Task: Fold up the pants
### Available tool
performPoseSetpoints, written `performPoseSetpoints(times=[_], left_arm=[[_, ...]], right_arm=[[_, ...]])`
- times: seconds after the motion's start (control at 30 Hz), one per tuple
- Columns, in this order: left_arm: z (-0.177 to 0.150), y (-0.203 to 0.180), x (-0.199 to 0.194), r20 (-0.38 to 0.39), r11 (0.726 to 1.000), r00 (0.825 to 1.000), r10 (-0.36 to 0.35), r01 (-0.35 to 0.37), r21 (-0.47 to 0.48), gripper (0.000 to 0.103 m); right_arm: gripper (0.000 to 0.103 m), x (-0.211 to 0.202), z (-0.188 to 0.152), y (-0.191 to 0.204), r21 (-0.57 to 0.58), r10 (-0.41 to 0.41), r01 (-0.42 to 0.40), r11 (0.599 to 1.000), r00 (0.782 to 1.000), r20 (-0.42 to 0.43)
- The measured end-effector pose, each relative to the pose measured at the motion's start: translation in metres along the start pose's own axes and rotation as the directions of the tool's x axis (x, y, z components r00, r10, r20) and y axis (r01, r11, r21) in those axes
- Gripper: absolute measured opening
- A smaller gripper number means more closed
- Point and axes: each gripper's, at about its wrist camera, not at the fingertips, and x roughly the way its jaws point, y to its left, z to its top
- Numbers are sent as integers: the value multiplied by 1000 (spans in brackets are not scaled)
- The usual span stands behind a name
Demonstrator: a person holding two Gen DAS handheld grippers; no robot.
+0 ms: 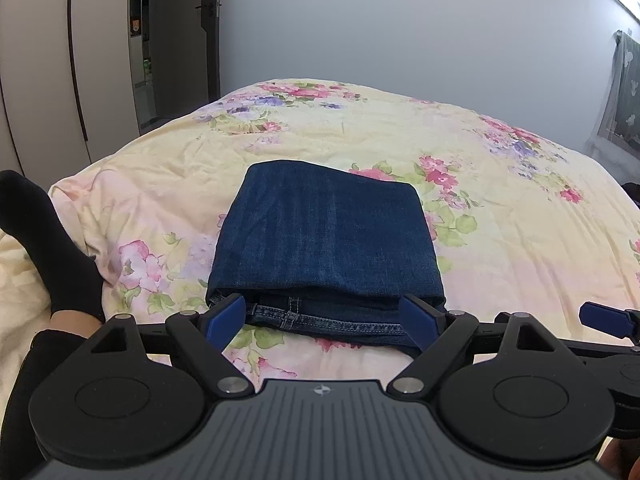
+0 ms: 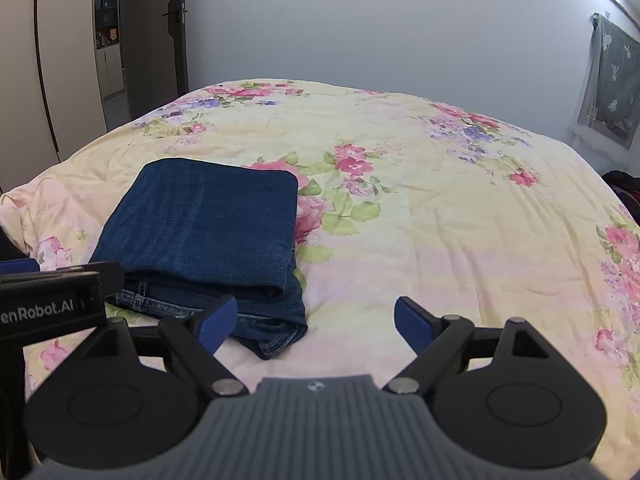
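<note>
Dark blue jeans (image 1: 326,236) lie folded into a compact rectangle on the floral bedspread (image 1: 500,208), layered hems and seams facing me. My left gripper (image 1: 324,316) stands open just before the near edge of the stack, its blue fingertips (image 1: 226,314) level with the two near corners, holding nothing. In the right wrist view the folded jeans (image 2: 204,224) sit left of centre. My right gripper (image 2: 316,320) is open to their right, over bare bedspread (image 2: 440,220), its left fingertip by the lowest denim layer. The left gripper's body (image 2: 52,304) shows at that view's left edge.
A person's leg in a black sock (image 1: 52,240) rests at the bed's left side. A wardrobe (image 1: 40,60) and a dark door (image 1: 212,28) stand at the back left. A curtain (image 1: 624,92) hangs on the right wall. The right gripper's fingertip (image 1: 604,316) shows at the far right.
</note>
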Motion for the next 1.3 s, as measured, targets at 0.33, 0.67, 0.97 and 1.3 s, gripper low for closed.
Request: performPoseSetpoints(times=[0.33,0.67,0.97,1.3], left_arm=[[-3,-1,3,-14,1000,1000,-9,9,15,101],[-2,0,4,-16,999,999,-28,28,17,101],[-2,0,4,-16,999,999,-32,32,17,101],[-2,-1,4,-16,999,999,-33,33,16,101]], right_arm=[[82,3,0,-14,55,8,-6,998,1000,-27],[82,5,-2,-14,60,18,-16,998,999,-34],[82,6,-3,-13,60,22,-20,998,999,-39],[82,6,-4,-12,62,23,-20,998,999,-42]])
